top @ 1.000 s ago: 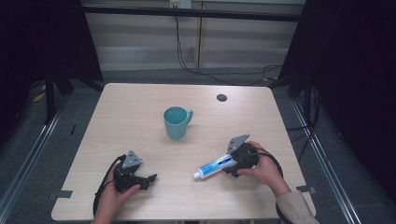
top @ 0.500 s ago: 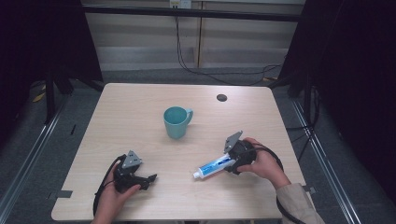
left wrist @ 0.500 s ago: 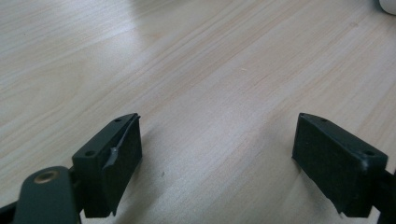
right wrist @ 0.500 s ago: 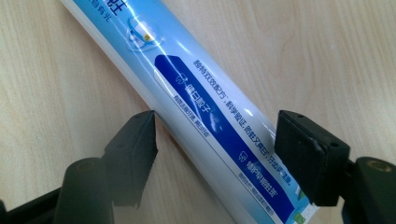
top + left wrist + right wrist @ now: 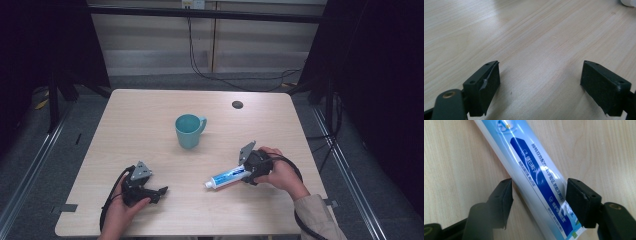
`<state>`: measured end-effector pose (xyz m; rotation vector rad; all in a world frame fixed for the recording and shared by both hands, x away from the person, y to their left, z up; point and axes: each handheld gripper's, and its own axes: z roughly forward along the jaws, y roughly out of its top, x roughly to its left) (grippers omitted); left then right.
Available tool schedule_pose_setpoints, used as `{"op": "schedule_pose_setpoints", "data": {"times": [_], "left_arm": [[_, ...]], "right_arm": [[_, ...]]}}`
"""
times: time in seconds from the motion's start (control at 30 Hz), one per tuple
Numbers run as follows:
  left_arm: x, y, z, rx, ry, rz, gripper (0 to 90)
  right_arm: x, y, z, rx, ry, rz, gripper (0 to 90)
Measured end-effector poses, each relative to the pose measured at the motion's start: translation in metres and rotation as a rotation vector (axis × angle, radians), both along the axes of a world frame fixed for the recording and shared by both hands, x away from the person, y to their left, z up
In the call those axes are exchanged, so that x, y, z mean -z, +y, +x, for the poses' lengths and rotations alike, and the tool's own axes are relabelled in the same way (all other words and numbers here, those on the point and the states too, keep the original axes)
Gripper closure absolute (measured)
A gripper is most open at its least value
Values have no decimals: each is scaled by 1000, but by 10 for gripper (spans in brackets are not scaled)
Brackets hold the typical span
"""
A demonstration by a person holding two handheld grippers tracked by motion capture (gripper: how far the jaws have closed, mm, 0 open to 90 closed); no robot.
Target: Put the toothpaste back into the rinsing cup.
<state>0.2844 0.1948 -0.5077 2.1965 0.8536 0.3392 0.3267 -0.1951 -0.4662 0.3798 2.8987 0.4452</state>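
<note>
A blue and white toothpaste tube (image 5: 226,176) lies flat on the wooden table (image 5: 150,115), cap toward the left. My right gripper (image 5: 244,172) straddles its tail end. In the right gripper view the tube (image 5: 536,170) runs between the two black jaws of that gripper (image 5: 539,187), which have just been closing; their pads stand right at the tube's sides without squeezing it. My left gripper (image 5: 161,192) rests low at the front left. Its jaws stand wide open over bare wood in the left gripper view (image 5: 540,75).
A teal mug (image 5: 188,131) stands upright near the table's middle, handle to the right. A small black round spot (image 5: 237,104) sits at the back right. Dark frames and cables surround the table.
My right gripper has slid slightly left along the tube's tail and its jaws have narrowed around it. The left hand and the mug have stayed put.
</note>
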Motion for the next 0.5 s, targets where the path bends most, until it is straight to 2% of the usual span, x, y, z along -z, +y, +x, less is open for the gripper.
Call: {"op": "schedule_pose_setpoints", "data": {"times": [0.07, 0.13, 0.2, 0.23, 0.27, 0.37, 0.47, 0.5], "left_arm": [[0, 0, 0, 1, -1, 2, 155], [0, 0, 0, 0, 0, 0, 156], [0, 0, 0, 1, 0, 1, 156], [0, 0, 0, 1, 0, 1, 156], [0, 0, 0, 0, 0, 1, 156], [0, 0, 0, 1, -1, 1, 156], [0, 0, 0, 1, -1, 1, 156], [0, 0, 0, 1, -1, 1, 156]], "right_arm": [[0, 0, 1, -6, 0, -6, 423], [-1, 0, 1, -15, -7, -29, 463], [-2, 1, 0, -29, -18, -61, 543], [-2, 1, 0, -29, -18, -61, 543], [-4, 1, 1, -42, -32, -62, 645], [-11, 1, -1, -43, -65, -21, 781], [-18, 1, -2, -31, -80, -7, 842], [-19, 1, -2, -43, -68, 3, 843]]}}
